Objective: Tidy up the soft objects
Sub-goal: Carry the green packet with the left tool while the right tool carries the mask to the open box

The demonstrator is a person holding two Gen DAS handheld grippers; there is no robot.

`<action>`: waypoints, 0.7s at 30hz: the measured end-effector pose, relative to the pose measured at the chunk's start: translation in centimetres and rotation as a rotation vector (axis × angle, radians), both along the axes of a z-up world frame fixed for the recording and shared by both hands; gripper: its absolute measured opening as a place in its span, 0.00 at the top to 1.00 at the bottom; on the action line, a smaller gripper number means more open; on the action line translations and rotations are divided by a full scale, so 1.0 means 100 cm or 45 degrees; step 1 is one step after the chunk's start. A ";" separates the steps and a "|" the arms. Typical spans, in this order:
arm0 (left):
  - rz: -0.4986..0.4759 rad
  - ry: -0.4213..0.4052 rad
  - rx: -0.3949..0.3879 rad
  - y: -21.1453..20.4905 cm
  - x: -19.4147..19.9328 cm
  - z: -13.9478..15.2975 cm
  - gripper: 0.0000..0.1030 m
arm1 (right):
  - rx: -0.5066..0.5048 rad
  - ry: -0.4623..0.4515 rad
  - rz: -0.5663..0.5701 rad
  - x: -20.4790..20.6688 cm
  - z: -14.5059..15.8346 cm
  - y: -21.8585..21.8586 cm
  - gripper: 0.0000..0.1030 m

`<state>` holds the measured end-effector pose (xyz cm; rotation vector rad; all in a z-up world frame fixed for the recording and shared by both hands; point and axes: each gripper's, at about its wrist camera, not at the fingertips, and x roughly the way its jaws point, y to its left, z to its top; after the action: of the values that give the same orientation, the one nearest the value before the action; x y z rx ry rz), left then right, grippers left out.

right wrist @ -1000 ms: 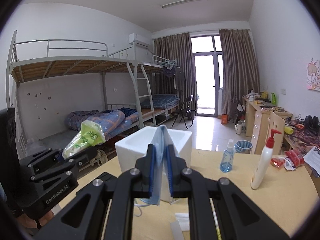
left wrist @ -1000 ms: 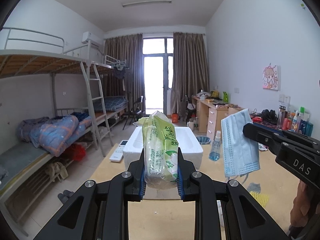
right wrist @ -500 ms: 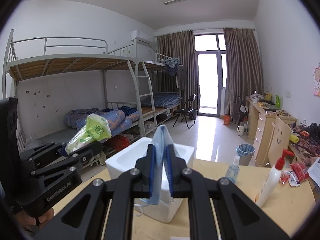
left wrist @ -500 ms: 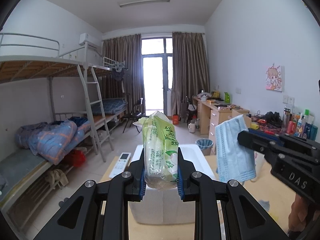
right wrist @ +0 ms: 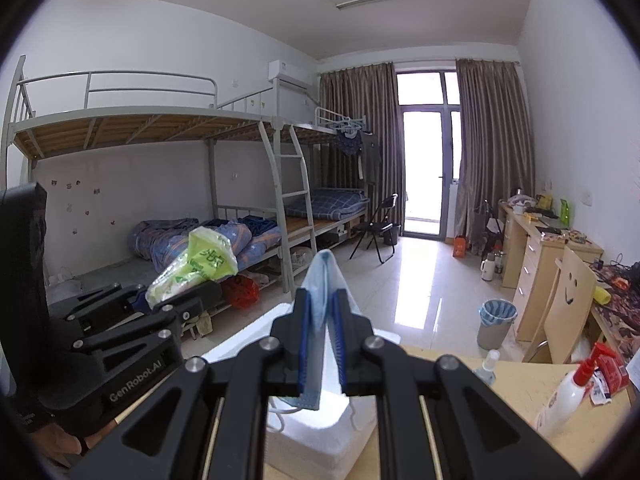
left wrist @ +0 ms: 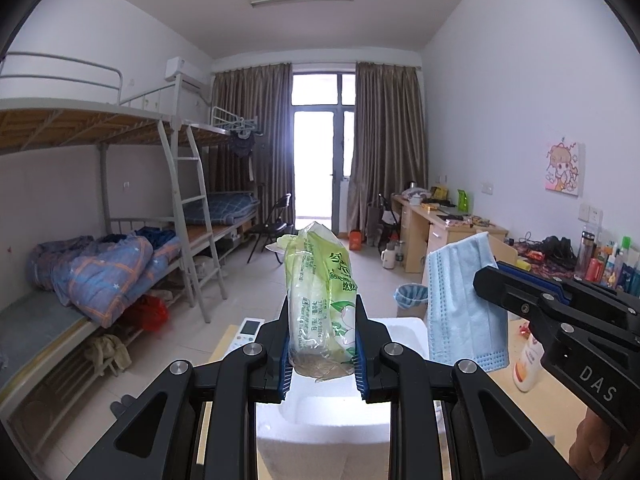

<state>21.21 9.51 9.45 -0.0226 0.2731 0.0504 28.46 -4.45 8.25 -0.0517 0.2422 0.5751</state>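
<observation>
My left gripper (left wrist: pixel 321 344) is shut on a green and clear plastic tissue pack (left wrist: pixel 320 300), held upright above the white foam box (left wrist: pixel 320 428). The pack also shows in the right wrist view (right wrist: pixel 192 268), at the left. My right gripper (right wrist: pixel 320 344) is shut on a folded light blue face mask (right wrist: pixel 320 304), held above the foam box (right wrist: pixel 320 440). In the left wrist view the mask (left wrist: pixel 464 304) hangs from the right gripper at the right, beside the pack and apart from it.
The foam box stands on a wooden table (right wrist: pixel 520 440). A white pump bottle (right wrist: pixel 568 392), a small spray bottle (right wrist: pixel 486 366) and red packets (right wrist: pixel 608 376) stand at the table's right. A white remote (left wrist: pixel 246 330) lies beyond the box. Bunk beds fill the left.
Both grippers have moved forward and closer to the foam box, which now lies right under them. The tissue pack and the mask stay held.
</observation>
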 end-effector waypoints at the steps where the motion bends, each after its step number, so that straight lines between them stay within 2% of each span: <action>1: 0.001 -0.001 -0.004 0.001 0.002 -0.001 0.75 | 0.002 0.006 0.000 0.002 -0.001 0.000 0.86; 10: -0.004 0.035 -0.010 0.005 0.021 -0.005 0.75 | -0.022 0.029 -0.006 0.010 -0.005 0.011 0.86; 21: -0.188 0.093 -0.020 -0.010 0.042 -0.007 0.75 | -0.003 0.023 -0.115 0.016 0.007 -0.006 0.86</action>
<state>25.37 8.47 8.74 -0.0160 0.3472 -0.0975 30.11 -5.10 8.95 -0.0375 0.2612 0.4858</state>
